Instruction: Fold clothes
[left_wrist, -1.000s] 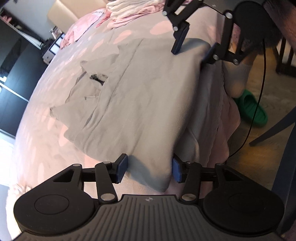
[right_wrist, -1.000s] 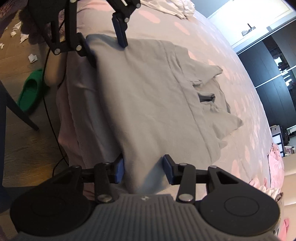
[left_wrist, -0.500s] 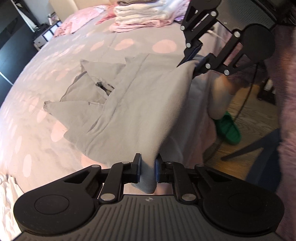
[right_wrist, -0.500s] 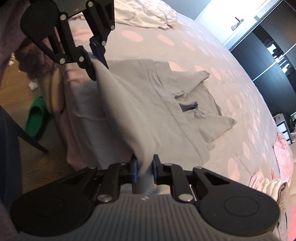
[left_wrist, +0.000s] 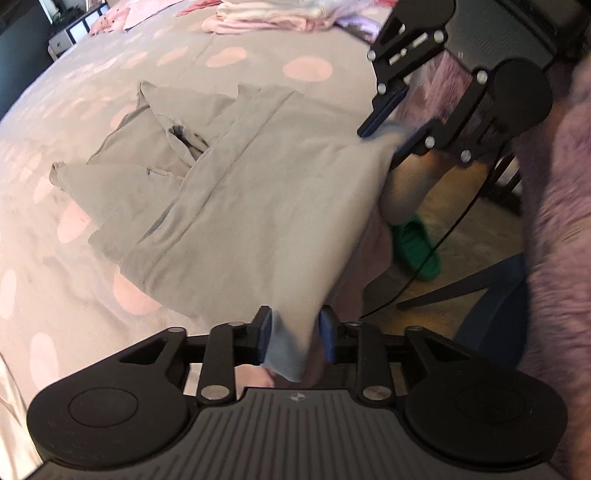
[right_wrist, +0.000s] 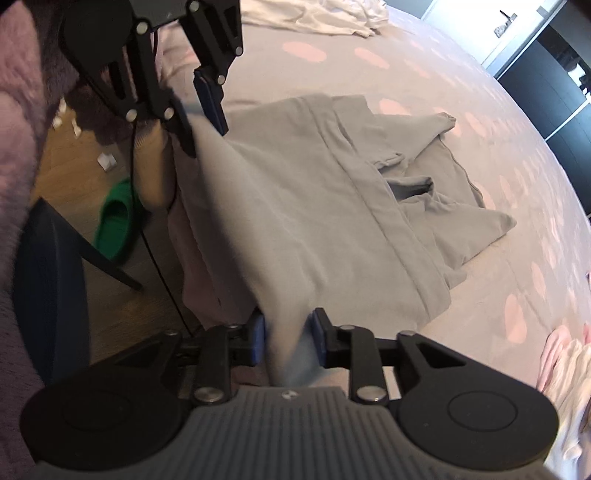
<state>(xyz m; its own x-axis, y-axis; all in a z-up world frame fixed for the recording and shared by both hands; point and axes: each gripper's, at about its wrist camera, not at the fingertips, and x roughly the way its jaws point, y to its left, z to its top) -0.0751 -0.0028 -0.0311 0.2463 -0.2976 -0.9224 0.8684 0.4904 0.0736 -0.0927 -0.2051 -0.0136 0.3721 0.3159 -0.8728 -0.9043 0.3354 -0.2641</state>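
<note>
Both my left gripper (left_wrist: 295, 334) and right gripper (right_wrist: 288, 338) pinch corners of the grey garment (left_wrist: 258, 206); thin bites could slip, dropping the lifted hem crooked at lower centre.

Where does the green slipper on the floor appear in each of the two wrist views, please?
Left wrist view: the green slipper lies right of centre on the wooden floor, just past the bed's edge.
Right wrist view: the same slipper lies left of centre, beside a dark chair leg.
Shared landmark: the grey garment spread on the bed, whose near edge hangs towards the slipper's side in both.
</note>
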